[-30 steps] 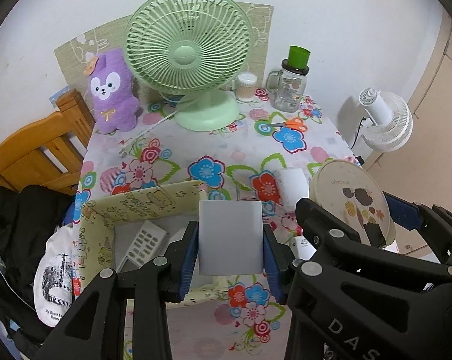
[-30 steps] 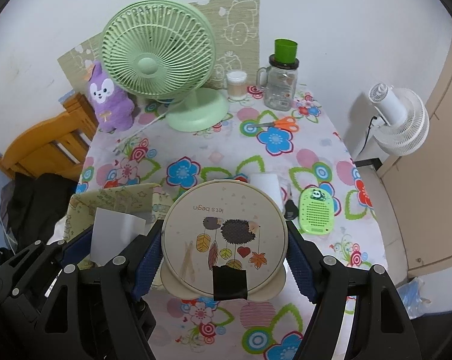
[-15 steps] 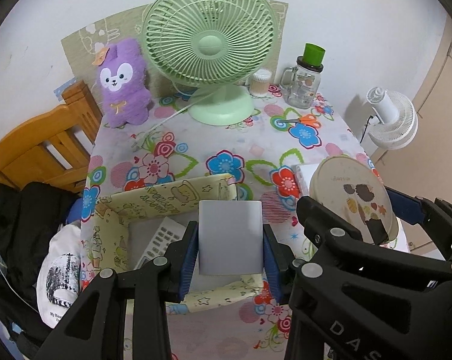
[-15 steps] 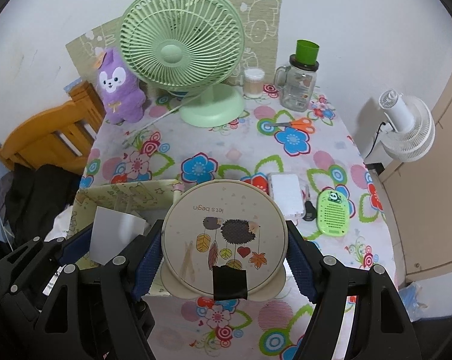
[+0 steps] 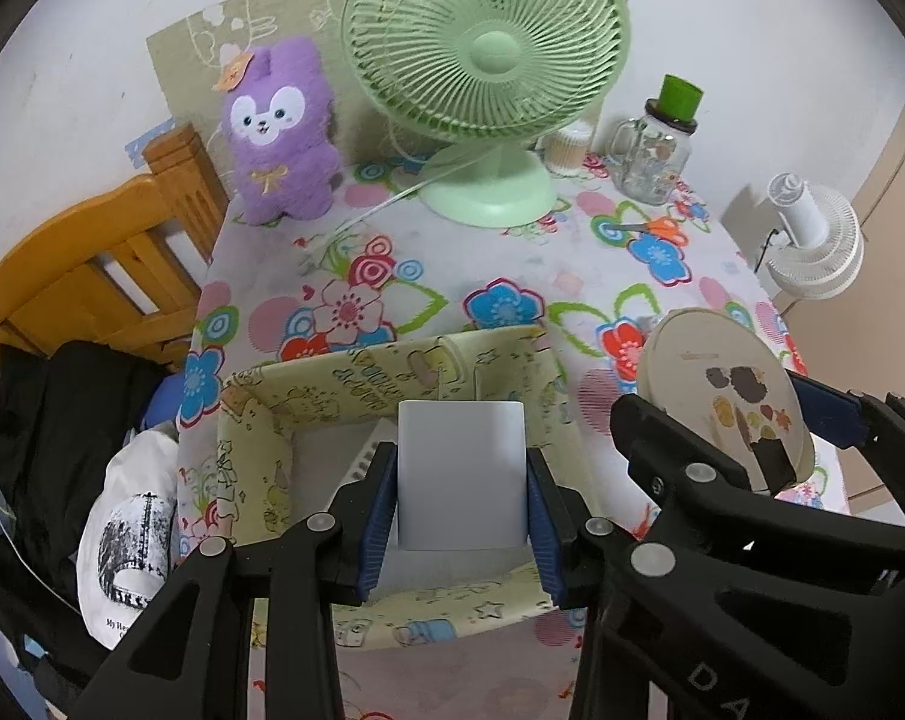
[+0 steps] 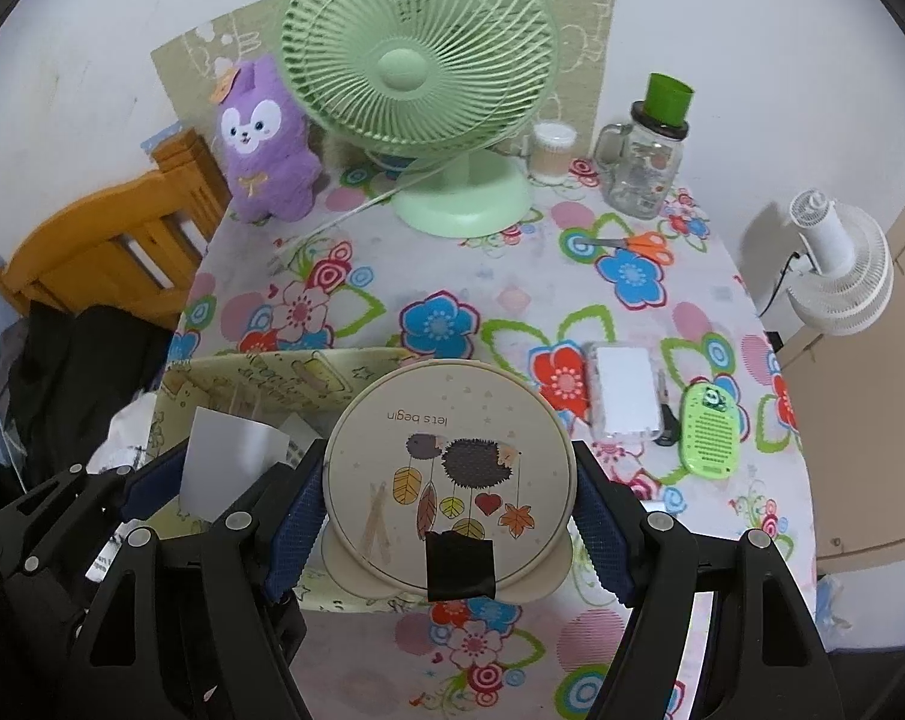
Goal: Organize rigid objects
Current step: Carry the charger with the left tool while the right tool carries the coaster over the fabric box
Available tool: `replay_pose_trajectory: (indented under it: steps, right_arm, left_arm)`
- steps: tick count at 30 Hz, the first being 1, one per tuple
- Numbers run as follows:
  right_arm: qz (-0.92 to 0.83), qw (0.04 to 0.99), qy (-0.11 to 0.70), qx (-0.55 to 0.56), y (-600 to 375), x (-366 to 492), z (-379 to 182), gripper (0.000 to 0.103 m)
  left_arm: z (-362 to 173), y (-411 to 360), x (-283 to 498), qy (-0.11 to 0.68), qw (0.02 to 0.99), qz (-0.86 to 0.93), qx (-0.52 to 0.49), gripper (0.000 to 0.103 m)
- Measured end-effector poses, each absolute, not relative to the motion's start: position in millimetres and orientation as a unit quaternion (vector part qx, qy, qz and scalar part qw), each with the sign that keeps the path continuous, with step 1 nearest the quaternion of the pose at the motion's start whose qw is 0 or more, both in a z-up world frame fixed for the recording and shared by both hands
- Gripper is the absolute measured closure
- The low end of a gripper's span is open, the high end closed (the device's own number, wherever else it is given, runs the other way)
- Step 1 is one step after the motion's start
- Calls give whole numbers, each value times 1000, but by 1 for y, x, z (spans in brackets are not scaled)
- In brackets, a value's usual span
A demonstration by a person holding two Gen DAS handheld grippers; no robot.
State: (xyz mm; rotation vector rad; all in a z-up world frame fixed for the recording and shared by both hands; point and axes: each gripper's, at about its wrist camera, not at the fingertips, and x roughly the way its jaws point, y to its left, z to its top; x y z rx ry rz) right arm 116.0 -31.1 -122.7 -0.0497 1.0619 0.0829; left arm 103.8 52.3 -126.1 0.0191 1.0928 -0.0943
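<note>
Left wrist view shows the left gripper at lower centre, its blue pads clenched on a plain white box, held over the open yellow cartoon-print storage box. At the right edge of this frame the right gripper grasps a round cream mirror. Right wrist view has the right gripper at lower centre, grasping the same mirror by its sides, with the hedgehog drawing facing the camera. A white case and a green panda comb lie on the floral tablecloth at centre right
</note>
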Motion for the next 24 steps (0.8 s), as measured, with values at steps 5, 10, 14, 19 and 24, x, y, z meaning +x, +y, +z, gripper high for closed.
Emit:
replay_pose_trajectory:
  steps: [5,10,14,19,24]
  right_arm:
    - [48,854,517,-32,-21,121,-135,25]
    - [54,847,527,-43,-13,126,-148,25]
    - [58,842,534,-49,-9,130,-160,25]
    - [58,836,542,-63,-3,135,-174,25]
    - [65,828,552,-69,3,141,-187,25]
  left_arm:
    - [-138,61,106,531,846,-40,7,62]
    - [-151,68,109,544,838,-35,4,62]
    - [-164,71,111,554,832,-31,11,62]
    - [-182,77,110,572,820,-31,5,62]
    - [-199,85,109,589,808,-30,-5,62]
